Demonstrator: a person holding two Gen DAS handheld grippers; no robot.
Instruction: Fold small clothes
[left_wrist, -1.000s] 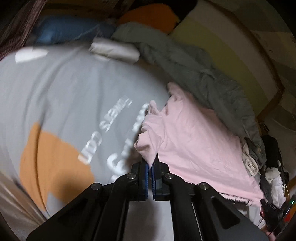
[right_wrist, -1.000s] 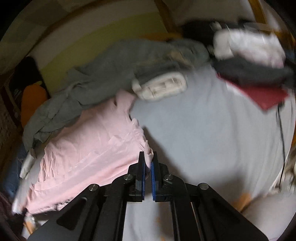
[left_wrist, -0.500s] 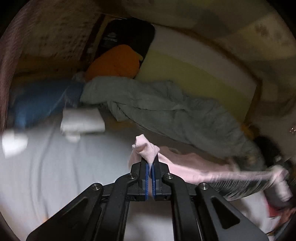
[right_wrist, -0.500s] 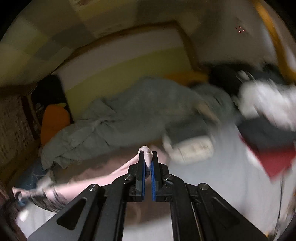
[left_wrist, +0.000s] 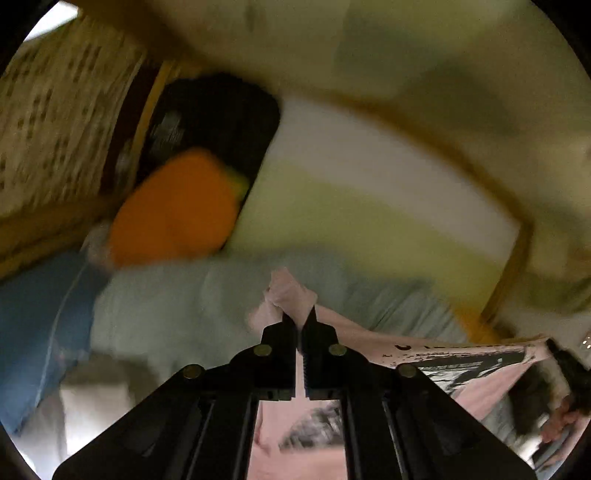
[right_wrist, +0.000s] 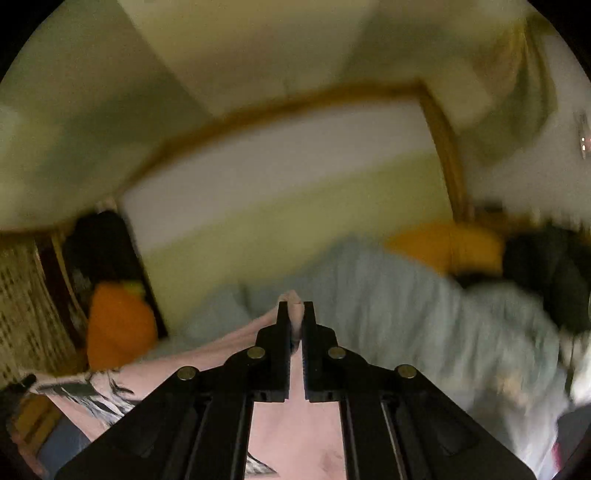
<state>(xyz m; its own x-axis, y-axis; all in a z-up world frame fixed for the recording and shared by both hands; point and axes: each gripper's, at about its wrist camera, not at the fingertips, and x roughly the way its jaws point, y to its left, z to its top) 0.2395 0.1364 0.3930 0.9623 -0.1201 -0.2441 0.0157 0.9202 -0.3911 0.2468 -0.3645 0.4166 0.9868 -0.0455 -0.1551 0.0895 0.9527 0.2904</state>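
A pink T-shirt with a black print (left_wrist: 443, 354) hangs stretched in the air between my two grippers. My left gripper (left_wrist: 298, 314) is shut on one bunched corner of it. The cloth runs off to the right, where the other gripper shows dimly at the edge. My right gripper (right_wrist: 295, 308) is shut on the other corner of the pink T-shirt (right_wrist: 207, 354), which stretches away to the lower left. Both views are blurred by motion.
A rumpled grey blanket (left_wrist: 177, 306) (right_wrist: 424, 314) lies on the bed below. An orange cushion (left_wrist: 173, 214) (right_wrist: 118, 325) and a dark bag (left_wrist: 214, 114) lean at the headboard. A blue pillow (left_wrist: 33, 325) lies left. A yellow-and-white padded wall (right_wrist: 288, 206) stands behind.
Both grippers have lifted the pink T-shirt off the bed and raised it high. The shirt went from lying flat to hanging stretched between them. Both views now tilt up toward the wall.
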